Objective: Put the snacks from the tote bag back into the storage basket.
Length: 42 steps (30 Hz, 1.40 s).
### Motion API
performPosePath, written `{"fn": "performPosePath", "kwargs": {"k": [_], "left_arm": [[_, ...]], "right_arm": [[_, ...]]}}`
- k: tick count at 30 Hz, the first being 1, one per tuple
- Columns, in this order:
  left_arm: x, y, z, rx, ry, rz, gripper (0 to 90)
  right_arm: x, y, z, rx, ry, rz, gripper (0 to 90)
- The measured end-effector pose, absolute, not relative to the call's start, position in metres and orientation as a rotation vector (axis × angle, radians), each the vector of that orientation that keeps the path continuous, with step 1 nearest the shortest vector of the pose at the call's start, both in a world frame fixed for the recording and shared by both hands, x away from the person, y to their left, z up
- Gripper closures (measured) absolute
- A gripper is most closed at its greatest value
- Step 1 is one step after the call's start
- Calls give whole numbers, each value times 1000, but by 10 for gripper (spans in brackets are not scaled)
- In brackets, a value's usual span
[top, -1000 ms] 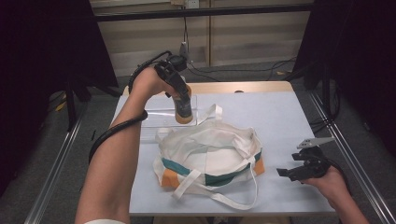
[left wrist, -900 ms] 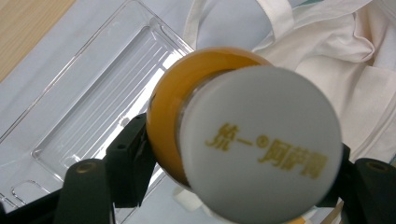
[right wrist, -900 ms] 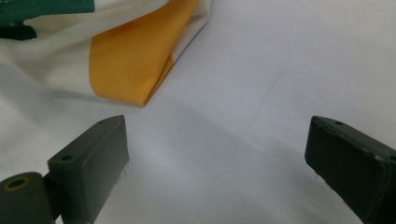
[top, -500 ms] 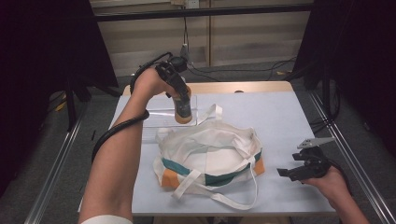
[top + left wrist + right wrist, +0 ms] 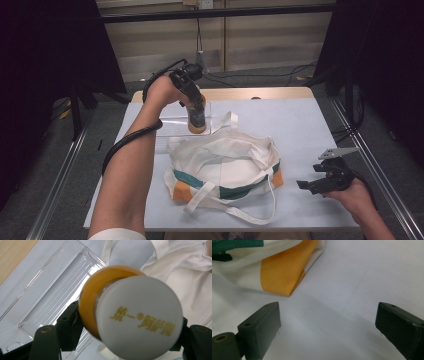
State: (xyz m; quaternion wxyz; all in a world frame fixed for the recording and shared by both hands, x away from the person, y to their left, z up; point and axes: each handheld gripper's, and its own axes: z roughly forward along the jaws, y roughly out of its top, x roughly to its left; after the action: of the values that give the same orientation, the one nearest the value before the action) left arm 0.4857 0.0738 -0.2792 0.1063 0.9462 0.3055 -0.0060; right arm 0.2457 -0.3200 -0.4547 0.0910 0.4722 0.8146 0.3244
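One bottle [image 5: 196, 118], one clear plastic tray [image 5: 172, 125], one cloth bag [image 5: 225, 167] and two tools are at the one desk [image 5: 300, 130].

Smooth, glossy orange bottle [image 5: 90, 302] with a matt white plastic cap [image 5: 140, 317] printed in dull gold lettering, clamped between matt black plastic jaws of the left tool [image 5: 196, 107]. Just behind the bottle, clear hard plastic tray [image 5: 57, 292], shiny, ribbed along its floor. In front of the bottle, soft woven cloth bag [image 5: 225, 167], matt cream with green and orange panels, creased and slack, with flat cloth straps. Under the bag, pale matt table [image 5: 300, 125] covering, smooth, faintly creased; beyond the bottle, bare light wood edge with a satin finish. Right of the bag, right tool [image 5: 320, 182] in matt black plastic with a grey, dull metal-looking plate.
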Motion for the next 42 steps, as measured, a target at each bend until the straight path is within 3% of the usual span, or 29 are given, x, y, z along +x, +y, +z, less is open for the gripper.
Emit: {"fn": "performPosePath", "kwargs": {"k": [42], "left_arm": [[485,62,-305,2851,841,-18,306]], "right_arm": [[245,-321,-455,1406,2421,962,59]]}}
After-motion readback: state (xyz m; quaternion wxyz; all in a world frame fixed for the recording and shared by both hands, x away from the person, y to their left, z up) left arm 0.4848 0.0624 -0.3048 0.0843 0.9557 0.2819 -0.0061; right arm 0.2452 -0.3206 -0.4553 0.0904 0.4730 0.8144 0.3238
